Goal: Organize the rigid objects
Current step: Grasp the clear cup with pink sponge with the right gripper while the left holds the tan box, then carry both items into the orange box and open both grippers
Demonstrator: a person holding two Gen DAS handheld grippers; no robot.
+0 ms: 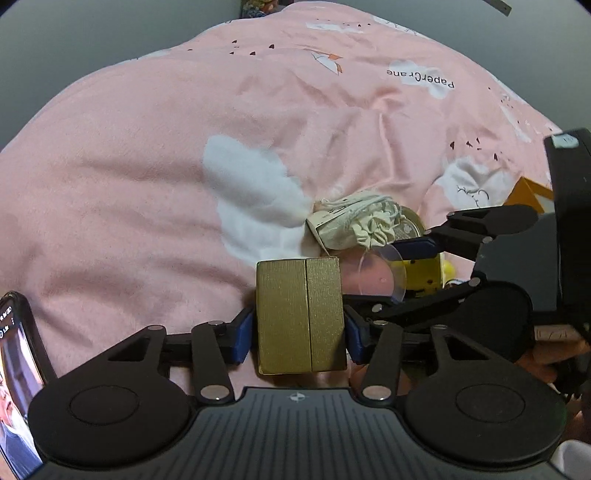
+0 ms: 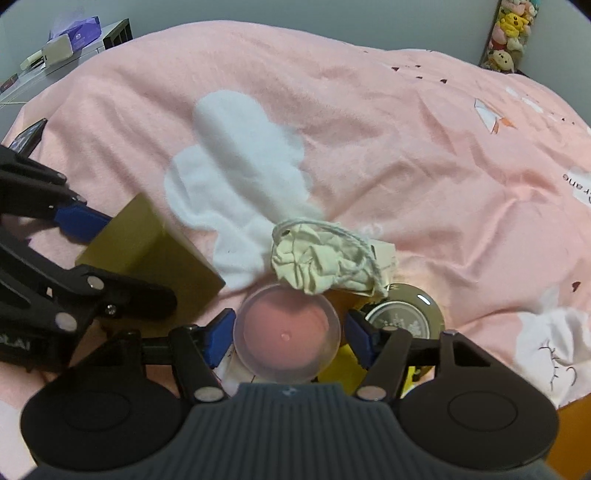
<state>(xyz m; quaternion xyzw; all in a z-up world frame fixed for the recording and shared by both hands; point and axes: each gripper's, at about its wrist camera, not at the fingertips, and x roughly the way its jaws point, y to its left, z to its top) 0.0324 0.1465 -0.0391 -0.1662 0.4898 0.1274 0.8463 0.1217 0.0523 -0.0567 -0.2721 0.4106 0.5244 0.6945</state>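
Note:
My left gripper (image 1: 299,338) is shut on a gold rectangular box (image 1: 301,314), its blue pads pressed on both sides, just above the pink bedcover (image 1: 147,166). The right wrist view shows the same box (image 2: 147,251) at the left. My right gripper (image 2: 290,338) grips a clear round plastic container (image 2: 288,332) across its rim. Seen from the left wrist, that container (image 1: 376,275) sits between the right gripper's fingers (image 1: 415,248). A cream drawstring pouch (image 2: 325,266) lies just beyond it, beside a round tin with a silver lid (image 2: 400,321) and a yellow object (image 2: 340,365).
A phone (image 1: 18,369) lies on the bed at the left. An orange box (image 1: 528,195) peeks out behind the right gripper. A side table with a purple tissue box (image 2: 75,31) stands past the bed's far left; plush toys (image 2: 511,33) at far right.

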